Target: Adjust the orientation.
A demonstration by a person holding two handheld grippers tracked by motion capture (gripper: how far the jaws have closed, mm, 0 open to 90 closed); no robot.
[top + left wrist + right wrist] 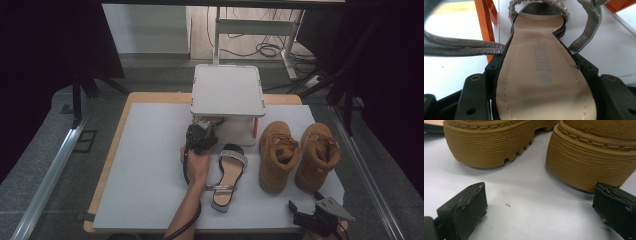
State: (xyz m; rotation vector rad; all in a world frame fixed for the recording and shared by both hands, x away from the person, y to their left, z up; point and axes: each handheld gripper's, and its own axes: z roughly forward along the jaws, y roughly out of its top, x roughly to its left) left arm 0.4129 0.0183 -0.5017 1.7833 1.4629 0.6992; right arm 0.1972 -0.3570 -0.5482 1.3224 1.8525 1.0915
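– What's at the far middle of the table (pixel 150 200)?
– A small stand (pixel 227 90). One sandal (pixel 205 121) lies under it, another sandal (pixel 228 175) nearer, just right of the left gripper (pixel 201 131).
– And right?
– Two boots (pixel 278 155) side by side, the right gripper (pixel 302 212) near them.

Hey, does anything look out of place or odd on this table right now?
One oddity: the sandal pair is split. One sandal lies flat on the white mat, while the left hand-held gripper grips the other sandal by the rack's orange legs. The two tan boots stand neatly together.
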